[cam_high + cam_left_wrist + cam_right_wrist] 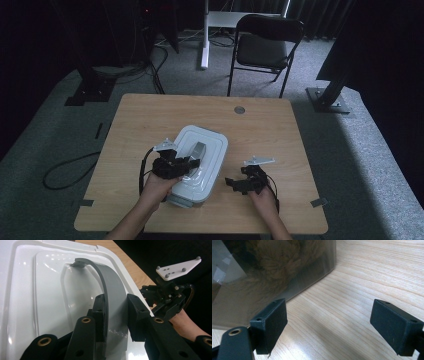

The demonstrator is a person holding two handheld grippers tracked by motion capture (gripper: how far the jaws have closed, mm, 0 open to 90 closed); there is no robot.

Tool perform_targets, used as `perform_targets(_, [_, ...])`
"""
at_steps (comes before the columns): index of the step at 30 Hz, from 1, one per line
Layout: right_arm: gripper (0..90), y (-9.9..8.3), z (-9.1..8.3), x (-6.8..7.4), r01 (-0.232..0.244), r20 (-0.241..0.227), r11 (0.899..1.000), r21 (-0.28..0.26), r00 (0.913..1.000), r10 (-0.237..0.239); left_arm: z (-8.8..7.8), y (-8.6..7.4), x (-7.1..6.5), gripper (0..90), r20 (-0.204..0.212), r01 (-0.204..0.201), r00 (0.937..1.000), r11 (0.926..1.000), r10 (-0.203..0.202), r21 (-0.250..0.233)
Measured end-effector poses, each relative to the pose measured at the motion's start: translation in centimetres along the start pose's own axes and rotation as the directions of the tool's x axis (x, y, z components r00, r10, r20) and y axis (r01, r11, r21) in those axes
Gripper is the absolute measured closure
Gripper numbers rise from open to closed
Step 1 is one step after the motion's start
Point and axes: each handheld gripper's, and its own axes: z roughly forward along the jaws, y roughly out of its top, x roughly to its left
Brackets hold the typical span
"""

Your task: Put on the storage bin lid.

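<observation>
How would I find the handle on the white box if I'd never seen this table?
Look at the wooden table, then the white box lying near the person's left hand. The handle is the grey curved strap arching over the lid's middle, between the left gripper's jaws; everything around it is glossy white.

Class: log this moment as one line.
left gripper: around grey handle | right gripper: open, over table | box lid: on
</observation>
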Motion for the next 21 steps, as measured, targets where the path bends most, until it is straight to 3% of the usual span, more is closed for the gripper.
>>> perform_targets(3, [13.5, 0.0, 0.0, 0.0, -0.002, 0.002, 1.0, 0.004, 1.0, 0.002, 0.1, 0.0, -0.3, 71.6, -0.027, -0.026, 0.9993, 0.9996, 0.026, 0.007])
perform_targets(8, [13.4, -0.1, 0.0, 0.0, 0.0, 0.004, 1.0, 0.003, 1.0, 0.0, 0.1, 0.1, -0.4, 71.6, -0.034, -0.034, 0.9988, 0.9993, 0.035, 0.017])
perform_targets(10, [13.4, -0.1, 0.0, 0.0, 0.001, 0.005, 1.0, 0.002, 1.0, -0.001, 0.2, 0.1, -0.6, 71.5, -0.048, -0.057, 0.9972, 0.9982, 0.058, 0.017])
perform_targets(13, [13.4, 0.0, -0.1, 0.0, 0.001, 0.004, 1.0, -0.001, 1.0, -0.001, 0.1, 0.1, -0.6, 69.8, -0.038, -0.061, 0.9973, 0.9979, 0.062, 0.023])
perform_targets(15, [13.4, 0.0, -0.2, -0.1, -0.005, -0.002, 1.0, -0.009, 1.0, 0.005, 0.0, 0.0, -0.8, 60.4, -0.035, -0.085, 0.9957, 0.9963, 0.085, 0.004])
perform_targets(17, [13.4, -0.1, -0.3, -0.3, -0.004, 0.001, 1.0, -0.012, 1.0, 0.004, -0.4, 0.2, -1.5, 41.0, -0.088, -0.134, 0.9874, 0.9907, 0.132, -0.024])
perform_targets(19, [13.4, -0.1, -0.4, -0.4, -0.011, 0.002, 1.0, -0.012, 0.9999, 0.011, -1.1, 0.5, -1.7, 39.7, -0.073, -0.138, 0.9884, 0.9885, 0.133, -0.063])
perform_targets(21, [13.4, -0.1, -0.4, -0.6, -0.014, 0.005, 1.0, -0.013, 0.9999, 0.014, -1.7, 0.9, -1.7, 32.6, -0.093, -0.141, 0.9867, 0.9872, 0.133, -0.076])
